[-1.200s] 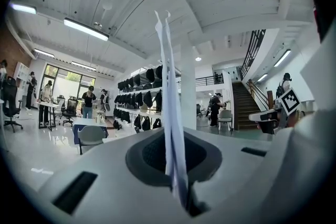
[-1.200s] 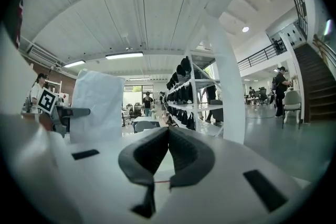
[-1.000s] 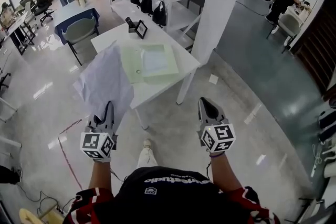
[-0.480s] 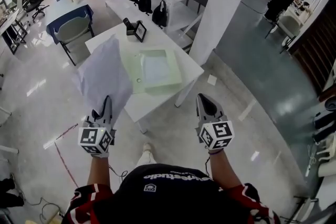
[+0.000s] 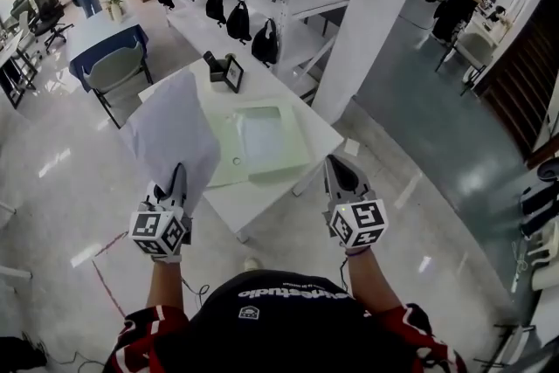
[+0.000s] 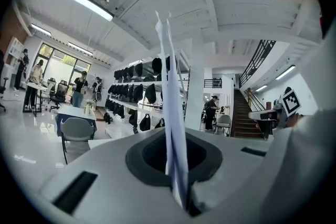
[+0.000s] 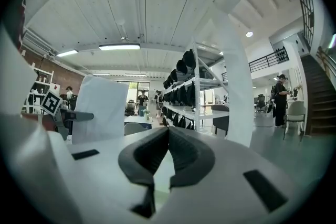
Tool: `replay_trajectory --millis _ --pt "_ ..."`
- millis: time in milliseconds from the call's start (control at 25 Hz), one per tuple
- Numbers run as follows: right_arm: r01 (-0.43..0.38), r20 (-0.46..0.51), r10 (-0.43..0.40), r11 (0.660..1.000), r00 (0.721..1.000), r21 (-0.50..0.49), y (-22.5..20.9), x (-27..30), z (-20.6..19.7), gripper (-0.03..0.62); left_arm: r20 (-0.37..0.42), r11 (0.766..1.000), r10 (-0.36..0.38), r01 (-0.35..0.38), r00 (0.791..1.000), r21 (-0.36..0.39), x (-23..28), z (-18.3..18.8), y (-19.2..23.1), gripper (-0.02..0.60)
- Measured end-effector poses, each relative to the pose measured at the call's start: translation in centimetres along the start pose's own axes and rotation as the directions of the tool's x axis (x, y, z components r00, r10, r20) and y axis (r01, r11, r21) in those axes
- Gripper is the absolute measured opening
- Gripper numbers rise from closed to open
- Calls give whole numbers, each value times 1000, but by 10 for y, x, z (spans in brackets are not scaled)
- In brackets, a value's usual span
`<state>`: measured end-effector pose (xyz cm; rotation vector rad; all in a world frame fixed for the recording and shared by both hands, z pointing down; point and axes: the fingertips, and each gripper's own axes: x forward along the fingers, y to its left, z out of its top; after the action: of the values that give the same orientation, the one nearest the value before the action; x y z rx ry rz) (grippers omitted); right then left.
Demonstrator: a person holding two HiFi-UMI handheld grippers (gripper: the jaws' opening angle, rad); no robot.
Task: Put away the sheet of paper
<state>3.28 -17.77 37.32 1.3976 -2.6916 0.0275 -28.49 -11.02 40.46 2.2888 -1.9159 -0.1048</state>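
White bench [image 5: 247, 202] had drawn closer in the head view than a second earlier, its near corner between left tool [image 5: 181, 176] and right tool [image 5: 336, 169]; open floor [image 5: 410, 214] lay right. Left gripper view: left tool pinched the upright sheet of paper [image 6: 169, 102]. Right gripper view: right tool pressed together, empty.

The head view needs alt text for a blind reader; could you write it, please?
From above: the left gripper holds a white sheet of paper upright, the right gripper is shut and empty. Ahead stands a white table bearing a pale green tray.
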Motion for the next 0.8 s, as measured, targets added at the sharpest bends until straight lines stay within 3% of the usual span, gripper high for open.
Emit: replay_trajectory --millis 800 --pt "26 -32 -27 1000 999 -16 3 44 -11 -8 -11 989 -84 82 996 -120 58 -16 36 5"
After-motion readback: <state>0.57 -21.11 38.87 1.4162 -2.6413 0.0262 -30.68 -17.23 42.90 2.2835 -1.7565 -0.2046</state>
